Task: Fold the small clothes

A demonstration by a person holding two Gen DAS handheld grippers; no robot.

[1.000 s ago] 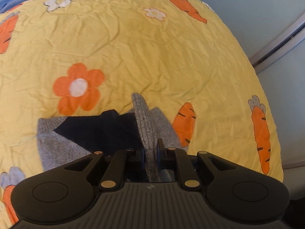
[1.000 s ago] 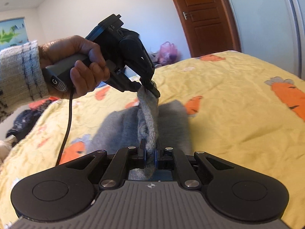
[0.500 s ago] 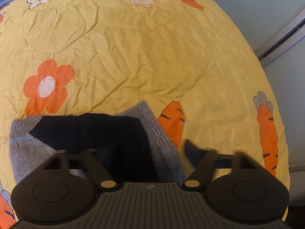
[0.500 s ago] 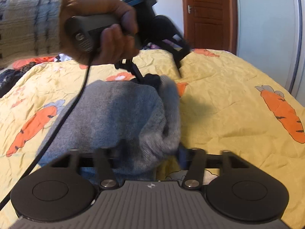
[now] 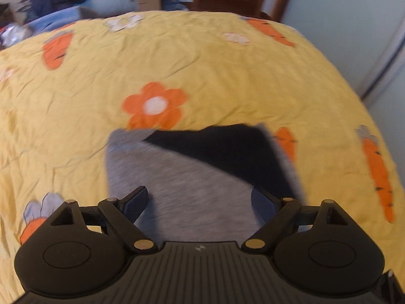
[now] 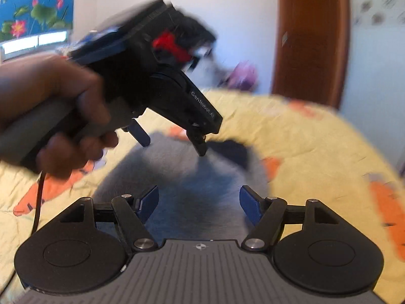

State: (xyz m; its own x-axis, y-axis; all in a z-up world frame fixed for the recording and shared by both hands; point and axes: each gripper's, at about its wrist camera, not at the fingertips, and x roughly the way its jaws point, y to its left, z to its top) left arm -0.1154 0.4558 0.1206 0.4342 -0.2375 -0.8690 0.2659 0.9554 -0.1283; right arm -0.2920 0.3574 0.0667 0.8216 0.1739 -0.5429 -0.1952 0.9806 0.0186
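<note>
A small grey garment (image 5: 192,185) with a dark navy part (image 5: 227,152) lies flat on the yellow bedspread (image 5: 202,63). My left gripper (image 5: 200,202) hangs just above its near edge, open, nothing between the fingers. In the right wrist view the same grey garment (image 6: 197,190) lies below my right gripper (image 6: 200,202), which is open and empty as well. The left gripper (image 6: 172,141), held by a hand (image 6: 50,111), hovers open over the garment's far side there. Both views are motion-blurred.
The bedspread has orange carrot and flower prints (image 5: 155,106). A brown door (image 6: 311,38) and a white wall stand beyond the bed. Piled clothes and a box (image 5: 149,0) sit at the far side. A cable (image 6: 38,202) hangs from the left gripper's handle.
One second ago both grippers were shut on a raised grey fold. They have opened, the fold has dropped flat onto the garment, and both grippers have lifted and pulled back.
</note>
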